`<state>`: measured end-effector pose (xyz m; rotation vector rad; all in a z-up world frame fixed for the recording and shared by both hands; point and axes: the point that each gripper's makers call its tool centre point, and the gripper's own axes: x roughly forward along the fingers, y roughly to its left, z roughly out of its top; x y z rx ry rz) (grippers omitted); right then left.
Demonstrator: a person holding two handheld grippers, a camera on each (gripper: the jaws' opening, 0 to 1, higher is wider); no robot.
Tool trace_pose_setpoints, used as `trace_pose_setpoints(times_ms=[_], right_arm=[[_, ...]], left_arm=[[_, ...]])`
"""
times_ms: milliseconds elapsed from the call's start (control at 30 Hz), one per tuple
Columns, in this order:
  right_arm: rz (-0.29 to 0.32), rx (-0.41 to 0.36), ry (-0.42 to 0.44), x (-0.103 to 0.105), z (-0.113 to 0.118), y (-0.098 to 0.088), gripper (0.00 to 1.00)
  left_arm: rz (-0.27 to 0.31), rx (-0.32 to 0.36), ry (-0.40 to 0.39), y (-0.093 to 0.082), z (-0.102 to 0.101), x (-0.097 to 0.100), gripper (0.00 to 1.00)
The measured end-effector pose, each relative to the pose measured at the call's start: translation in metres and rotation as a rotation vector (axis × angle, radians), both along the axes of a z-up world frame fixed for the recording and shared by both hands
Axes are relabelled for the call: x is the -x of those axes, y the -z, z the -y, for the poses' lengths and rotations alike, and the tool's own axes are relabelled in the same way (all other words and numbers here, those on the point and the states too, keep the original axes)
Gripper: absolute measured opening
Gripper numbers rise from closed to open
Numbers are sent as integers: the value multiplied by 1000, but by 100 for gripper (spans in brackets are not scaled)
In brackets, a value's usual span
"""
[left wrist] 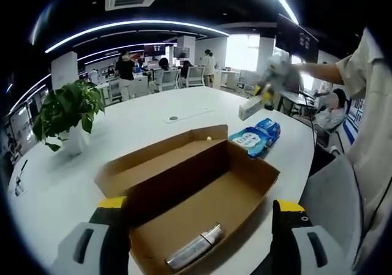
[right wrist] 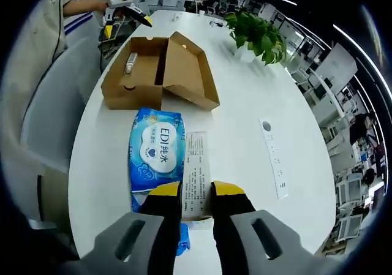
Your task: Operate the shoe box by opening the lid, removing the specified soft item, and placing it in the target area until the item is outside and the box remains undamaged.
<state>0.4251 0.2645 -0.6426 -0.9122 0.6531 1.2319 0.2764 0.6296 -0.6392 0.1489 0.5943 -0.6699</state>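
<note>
The brown cardboard shoe box (left wrist: 202,183) lies on the white table with its lid folded back. A silver tube-like item (left wrist: 195,248) rests on the box floor at its near end. My left gripper (left wrist: 200,206) is open, one jaw on each side of that near end. Beyond the box lies a blue soft pack of wipes (left wrist: 254,137). In the right gripper view the same pack (right wrist: 156,152) lies flat just left of my right gripper (right wrist: 196,189), which is shut on a white printed carton (right wrist: 196,165). The box (right wrist: 159,70) lies farther off.
A potted plant (left wrist: 67,113) stands on the table left of the box. A white strip (right wrist: 274,155) lies to the right of the pack. The person's body and a grey chair (left wrist: 331,195) are at the table's right edge. Desks and people fill the office behind.
</note>
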Motion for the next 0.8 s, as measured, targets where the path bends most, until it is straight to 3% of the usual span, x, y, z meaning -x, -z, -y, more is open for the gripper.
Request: trace_pose_setpoints(times_ms=[633,800], right_arm=[[-90,64,6,-14,29,54,16],[-104,118,-6,-15,47,69,16]], left_arm=[[-75,-43,37,22,-4,-11,90],[-97,-71,58,30,-6,-14,86]])
